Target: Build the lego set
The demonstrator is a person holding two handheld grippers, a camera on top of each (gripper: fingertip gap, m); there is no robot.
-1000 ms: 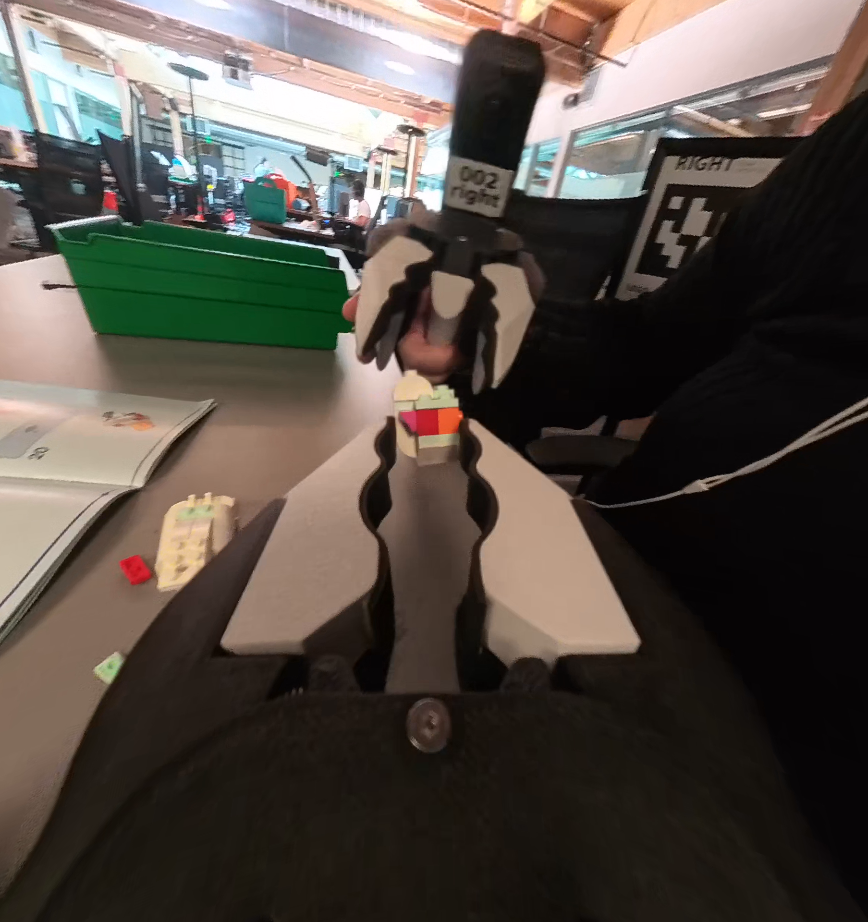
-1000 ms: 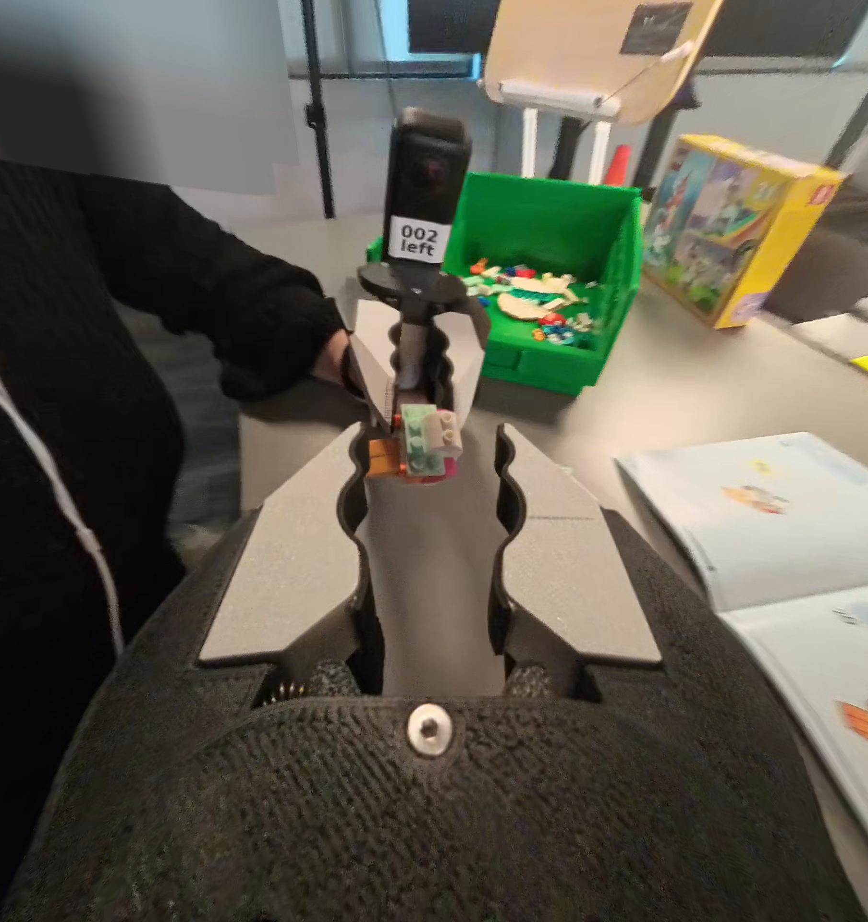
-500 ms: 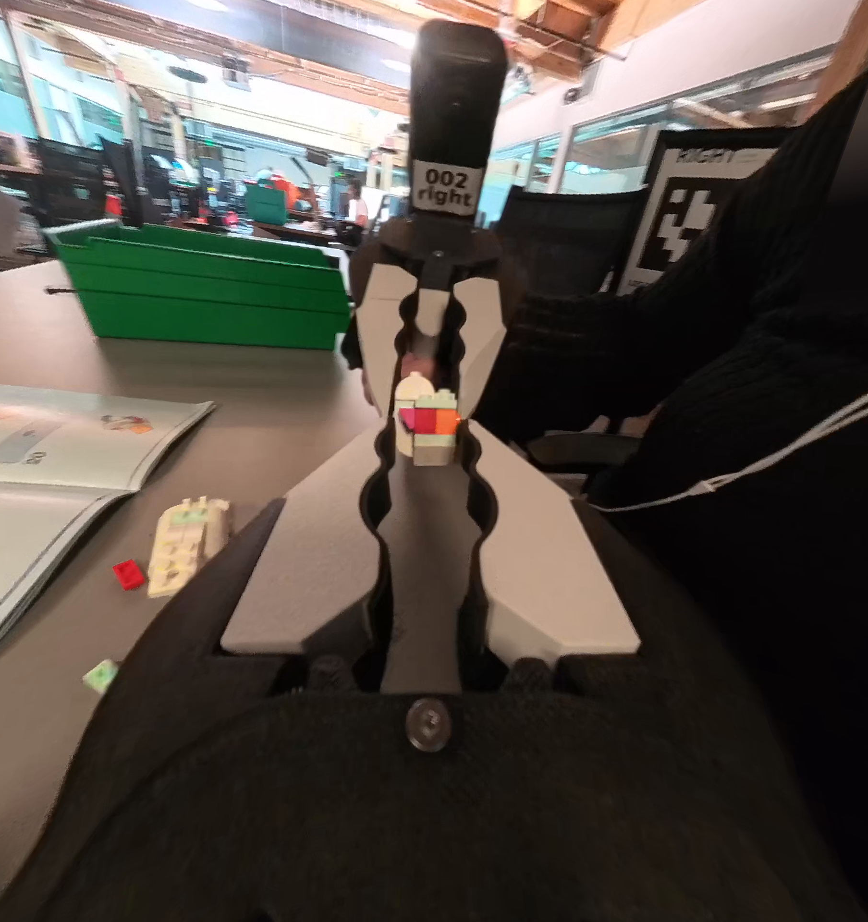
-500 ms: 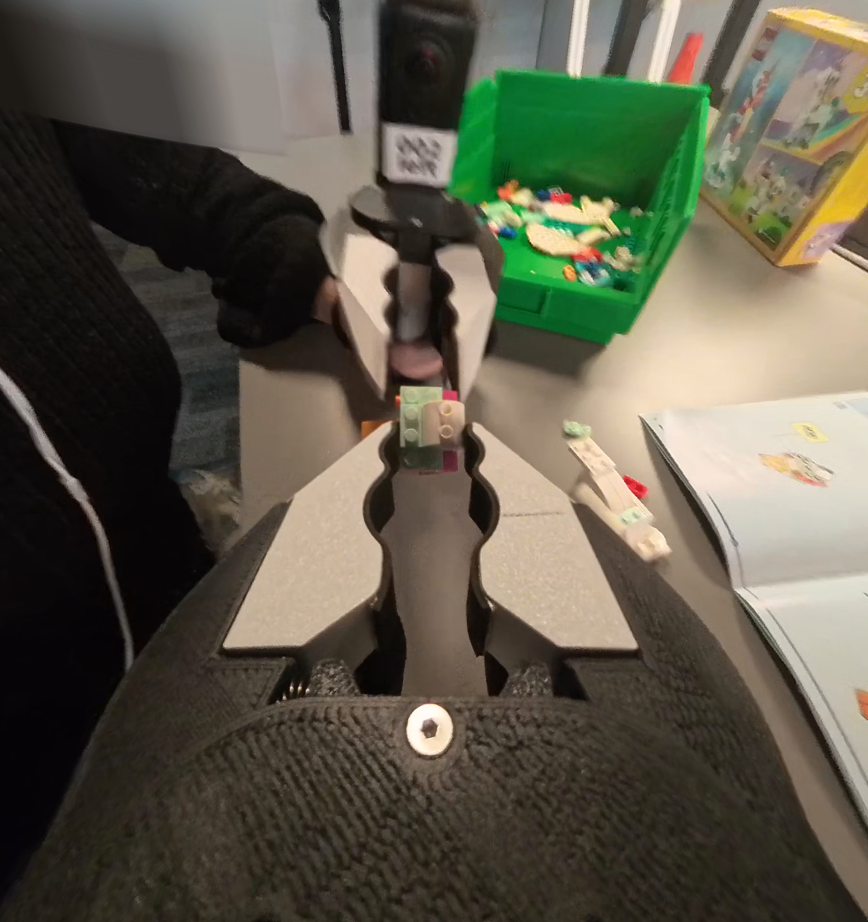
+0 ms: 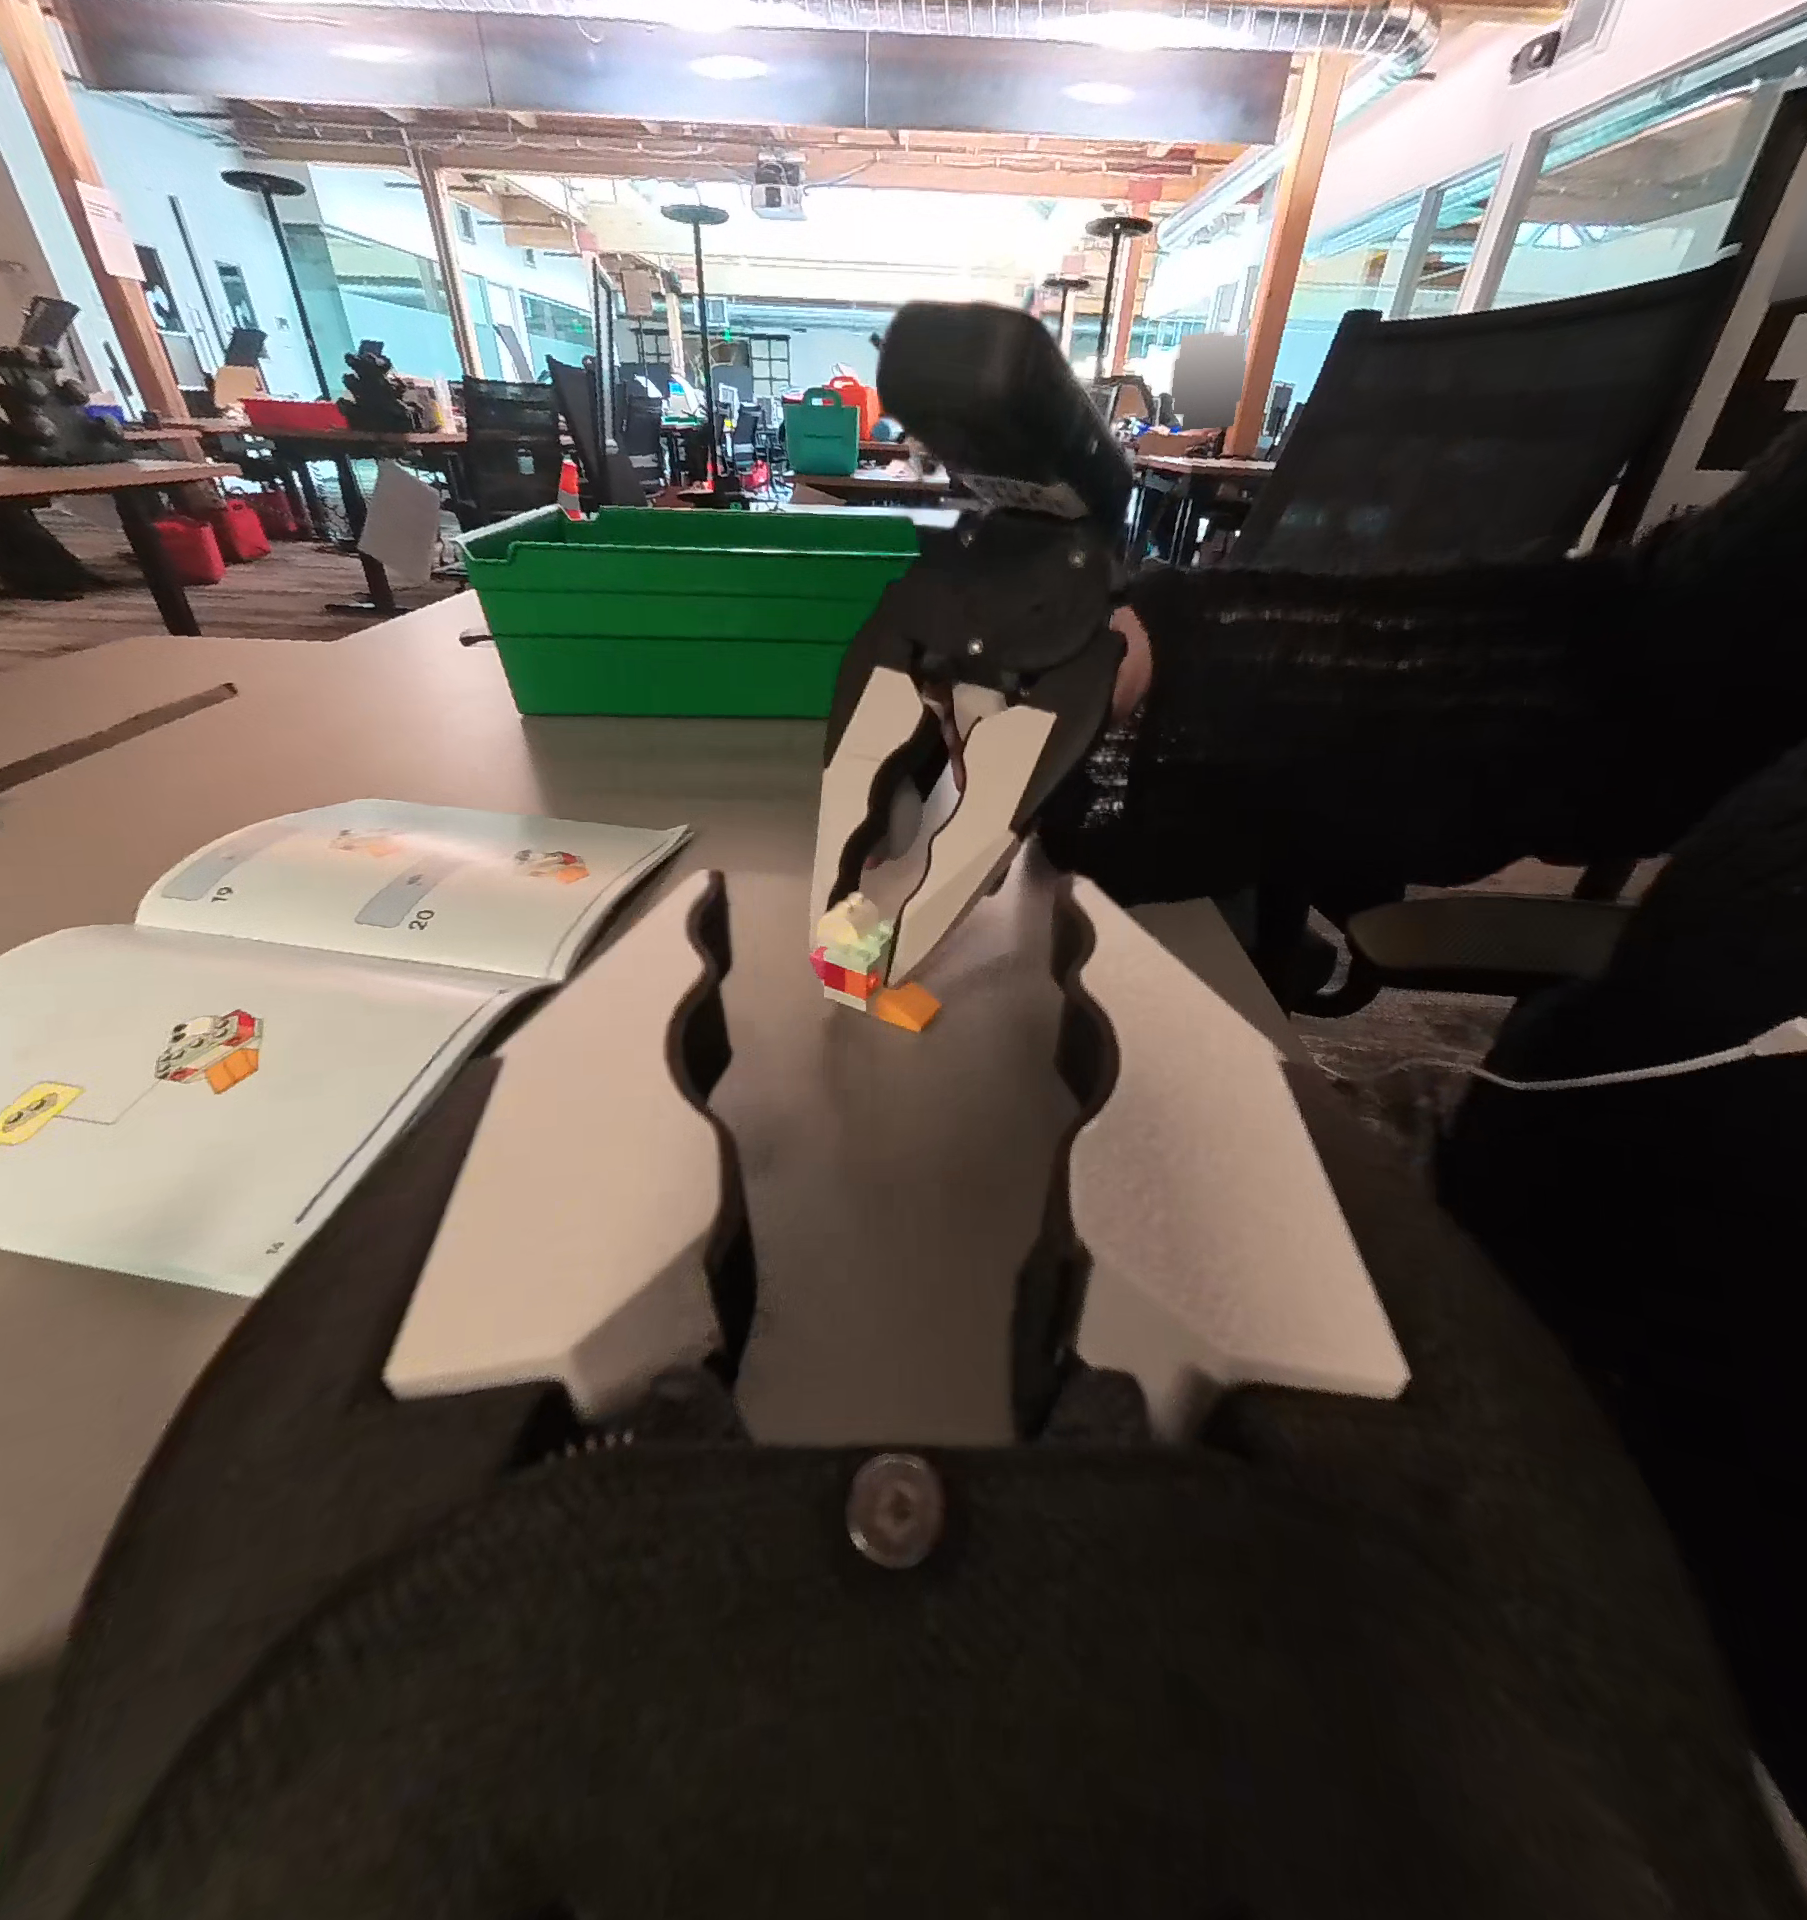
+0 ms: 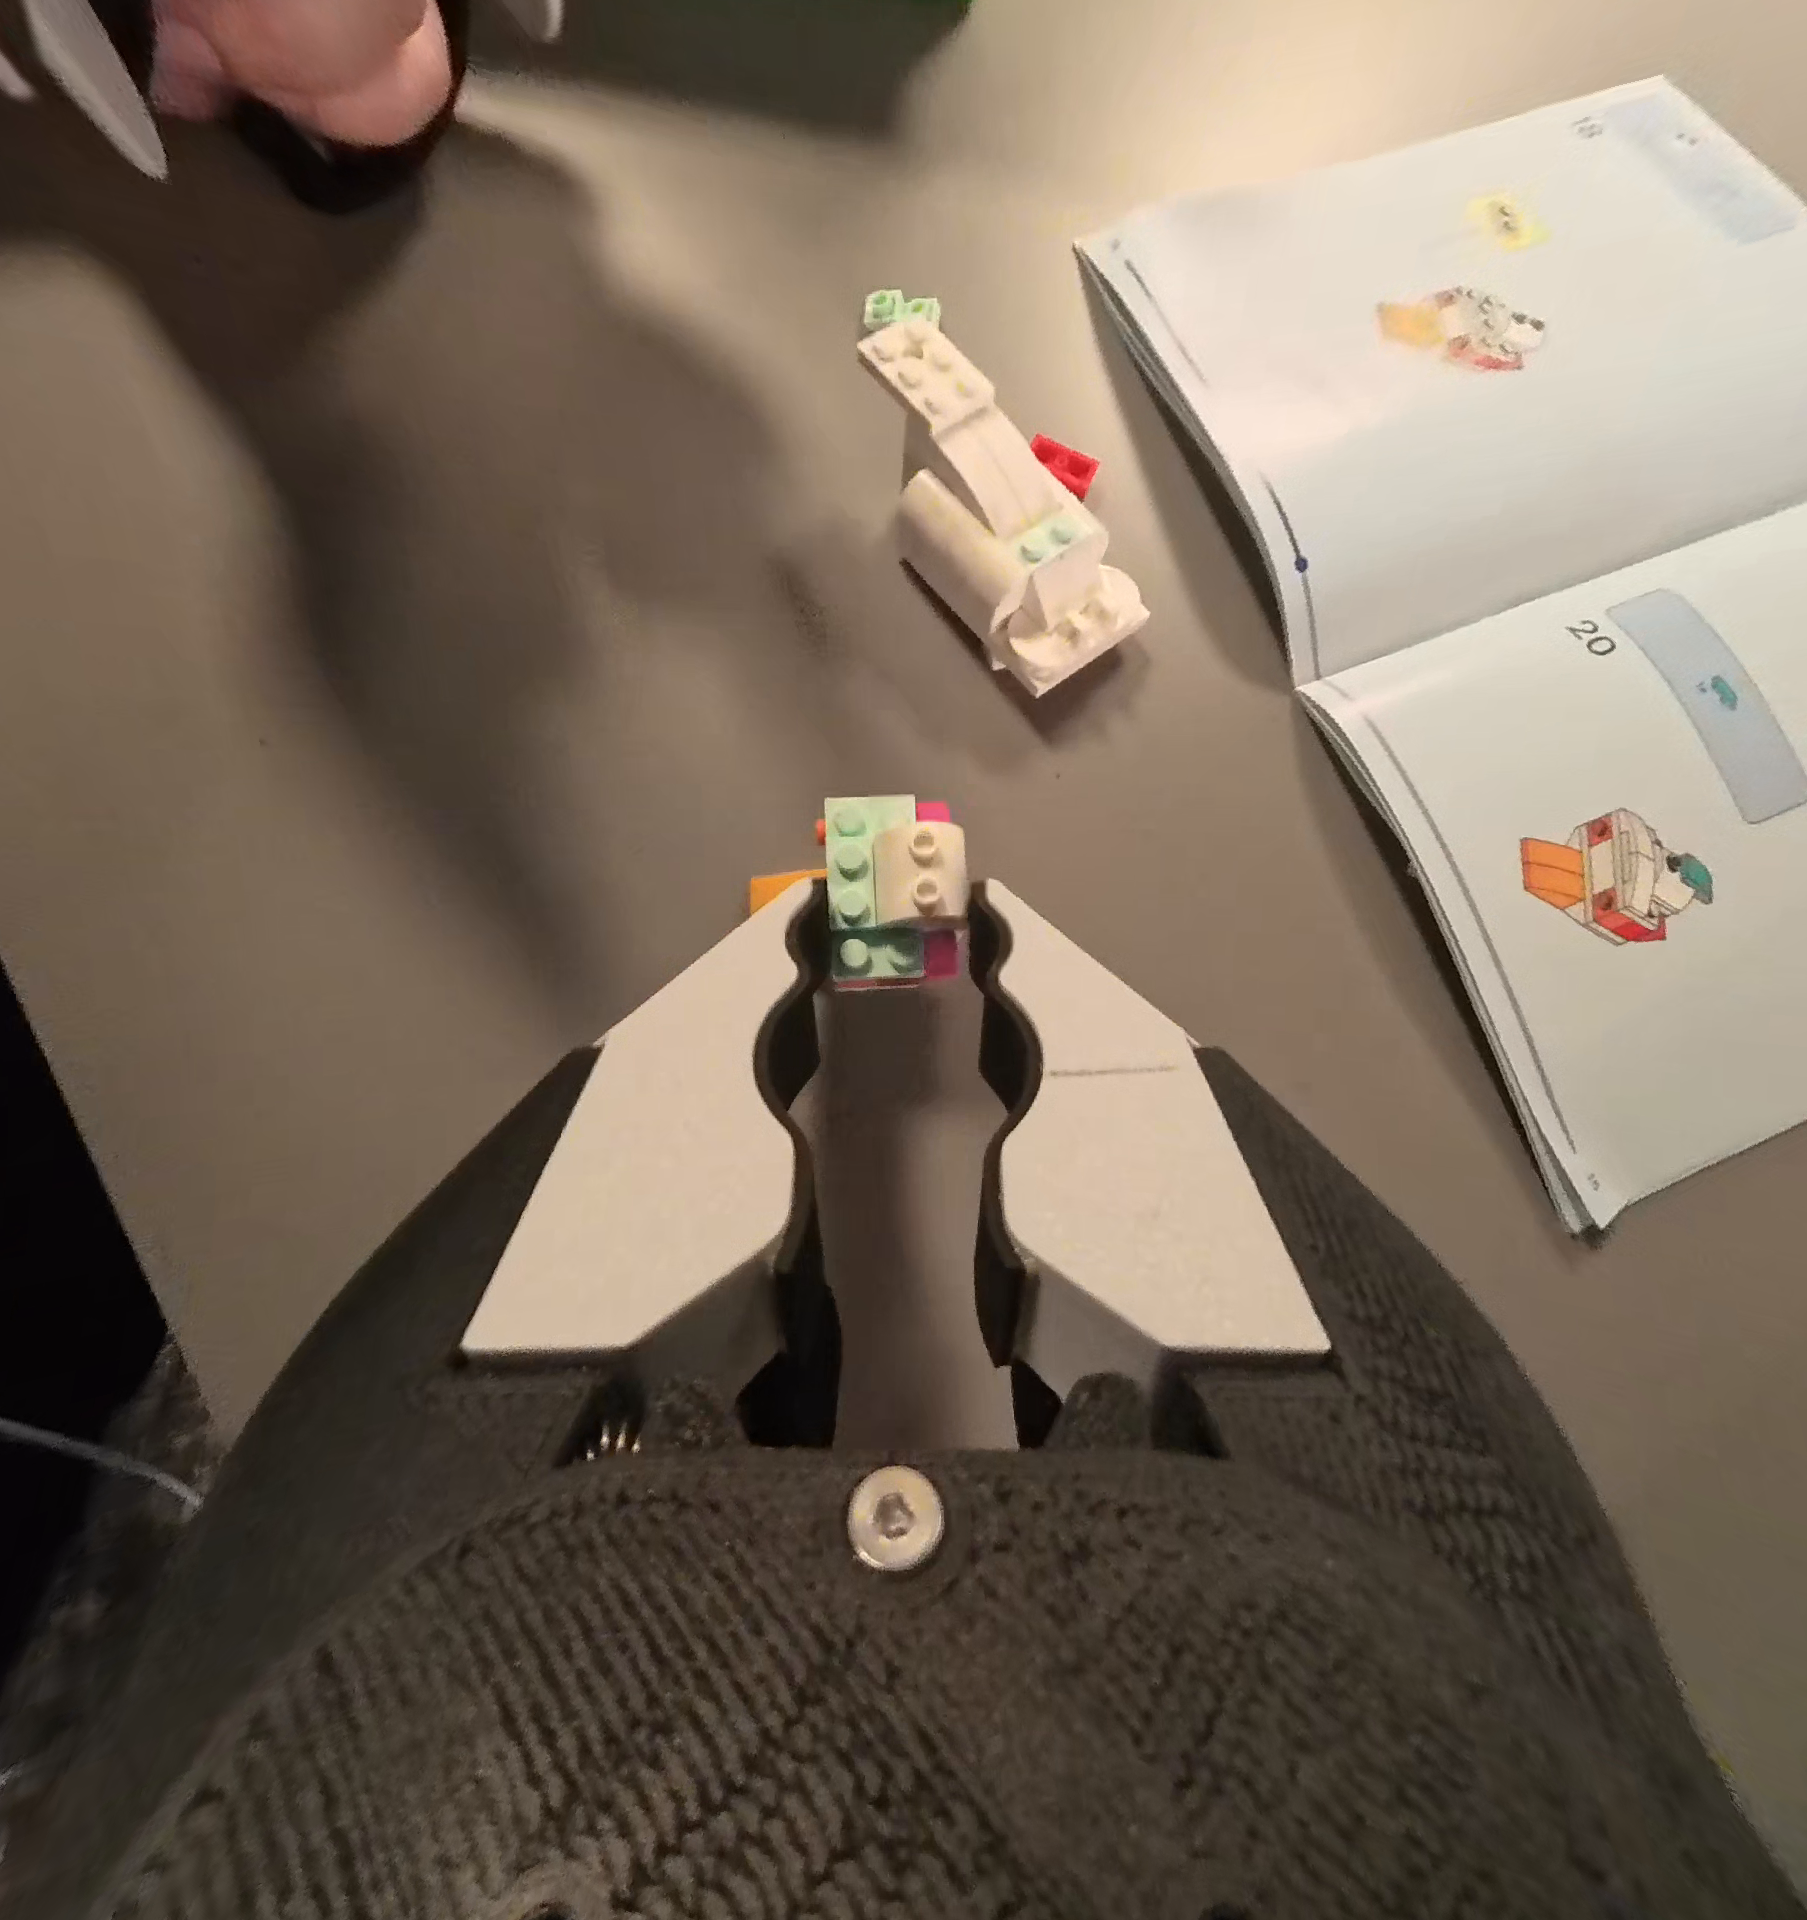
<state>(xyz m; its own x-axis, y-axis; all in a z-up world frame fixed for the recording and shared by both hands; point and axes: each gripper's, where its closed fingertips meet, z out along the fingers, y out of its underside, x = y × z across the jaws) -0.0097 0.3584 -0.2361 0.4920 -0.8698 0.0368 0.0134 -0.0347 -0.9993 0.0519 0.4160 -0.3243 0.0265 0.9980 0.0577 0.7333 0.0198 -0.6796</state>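
Right claw (image 6: pixel 894 914): closed on a small brick assembly (image 6: pixel 891 902) of mint green, cream, pink and red pieces, gripped at the fingertips; in the left wrist view the claw (image 5: pixel 863 961) pointed steeply down, with the assembly (image 5: pixel 849 956) at or just above the desk (image 5: pixel 359 727); whether they touched could not be told.
Orange sloped piece (image 5: pixel 907 1006): at the bottom of the assembly, beside the right claw's tip, low against the desk.
Left claw (image 5: pixel 894 904): jaws spread wide, nothing between them, aimed at the held assembly from nearby.
White brick assembly (image 6: pixel 1003 520): lay on its side on the desk, ahead and to the right of the right claw, between it and the booklet.
Red brick (image 6: pixel 1065 460): just beside the white assembly, on the booklet side.
Mint green piece (image 6: pixel 899 309): at the far end of the white assembly.
Instruction booklet (image 6: pixel 1501 623): open flat on the desk, right of the bricks in the right wrist view, left of the left claw in the other (image 5: pixel 255 1018).
Green bin (image 5: pixel 681 613): on the desk beyond the booklet, well apart from the held assembly.
Person: black sleeve (image 5: pixel 1398 727) led to the right claw.
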